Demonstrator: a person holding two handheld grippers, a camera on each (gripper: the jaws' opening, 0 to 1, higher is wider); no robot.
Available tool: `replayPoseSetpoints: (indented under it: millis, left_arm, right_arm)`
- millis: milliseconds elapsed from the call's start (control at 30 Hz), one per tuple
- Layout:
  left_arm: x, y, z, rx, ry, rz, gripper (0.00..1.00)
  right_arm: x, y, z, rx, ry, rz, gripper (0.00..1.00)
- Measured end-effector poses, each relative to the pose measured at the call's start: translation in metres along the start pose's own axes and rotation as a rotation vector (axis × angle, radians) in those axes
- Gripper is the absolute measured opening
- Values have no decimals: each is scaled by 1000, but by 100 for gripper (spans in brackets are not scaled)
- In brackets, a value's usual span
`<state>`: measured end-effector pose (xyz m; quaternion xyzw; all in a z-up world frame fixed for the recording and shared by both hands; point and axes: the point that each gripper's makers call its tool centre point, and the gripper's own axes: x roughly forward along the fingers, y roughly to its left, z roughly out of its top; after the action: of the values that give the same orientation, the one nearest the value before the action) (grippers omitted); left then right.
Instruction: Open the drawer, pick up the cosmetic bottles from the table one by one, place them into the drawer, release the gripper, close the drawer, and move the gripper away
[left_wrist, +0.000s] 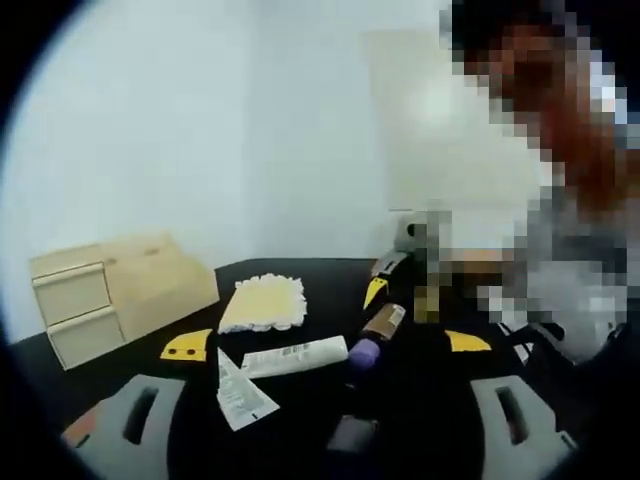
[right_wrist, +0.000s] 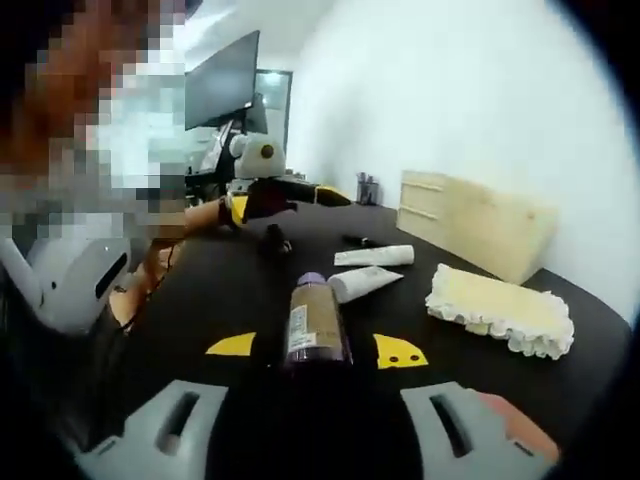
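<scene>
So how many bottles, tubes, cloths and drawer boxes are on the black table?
Purple-capped bottle: 1
White tubes: 2
Frilly yellow cloth: 1
Wooden drawer box: 1
Total: 5

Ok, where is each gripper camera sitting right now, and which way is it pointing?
Left gripper view: rides on the left gripper, low over the black table, facing the wooden drawer chest and a white wall; its own open fingers rise at the bottom.
Right gripper view: rides on the right gripper, looking across the table toward a monitor; its open fingers flank the purple-capped bottle.
Shared: table, chest, bottle, two white tubes, frilled yellow cloth.
</scene>
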<state>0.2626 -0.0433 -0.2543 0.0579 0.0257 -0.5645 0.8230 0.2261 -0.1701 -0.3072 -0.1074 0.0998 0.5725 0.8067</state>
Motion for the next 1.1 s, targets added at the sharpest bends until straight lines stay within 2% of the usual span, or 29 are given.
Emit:
replayPoseSetpoints:
  millis: [233,533,600,667,833,900,1000,1100]
  left_arm:
    - [2,-4,-4,4,15,-6,84]
    - [5,-10,-6,-1,17,-19,82]
    - [4,-11,-4,-23,5,-32,81]
    - [4,-11,-3,-37,-2,-36,81]
    - [6,-15,-4,-36,-3,-39,80]
    - [7,-16,-6,-30,3,-40,79]
    - [8,-18,-8,-26,12,-44,78]
    - [9,-18,-8,-25,14,-47,78]
  right_arm:
    - [5,6,-4,-49,16,-4,36]
    - [11,3,-11,-35,29,-24,33]
    - [11,-4,-12,-80,33,-69,29]
    - [11,-3,-11,-50,27,-56,28]
    - [11,-3,-12,-38,30,-59,28]
    - [10,-3,-12,18,35,-52,28]
    - [9,-3,-12,169,39,-29,27]
    - [6,-6,-5,277,13,-10,27]
